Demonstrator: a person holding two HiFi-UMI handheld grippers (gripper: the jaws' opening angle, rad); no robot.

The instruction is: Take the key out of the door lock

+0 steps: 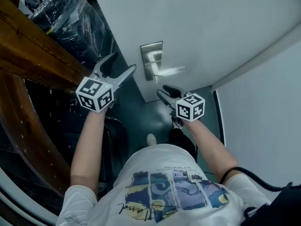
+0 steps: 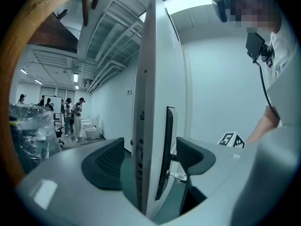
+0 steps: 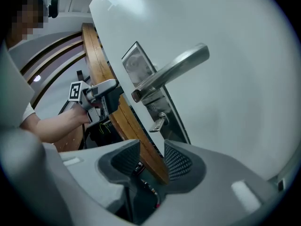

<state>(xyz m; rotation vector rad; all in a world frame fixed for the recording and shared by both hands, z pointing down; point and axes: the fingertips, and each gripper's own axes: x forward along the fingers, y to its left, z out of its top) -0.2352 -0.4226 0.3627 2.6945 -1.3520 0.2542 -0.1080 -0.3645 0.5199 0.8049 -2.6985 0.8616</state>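
Note:
A silver key (image 3: 157,124) sticks out of the lock in the metal plate (image 3: 141,62) on the white door (image 1: 197,18), just below the lever handle (image 3: 171,72). My right gripper (image 3: 149,158) is open a short way under the key and does not touch it; nothing lies between its pads. The head view shows this gripper (image 1: 163,91) below the plate (image 1: 151,55) and handle (image 1: 167,71). My left gripper (image 1: 123,62) is open, its jaws straddling the door's edge (image 2: 150,126), one pad on each side with a small gap. The right gripper view shows it (image 3: 101,91) at the door's edge.
A curved wooden frame (image 1: 33,51) runs along the left, next to a plastic-wrapped bundle (image 1: 70,13). A white wall (image 1: 263,107) meets the door on the right. Several people (image 2: 70,112) stand far off in the room beyond the door.

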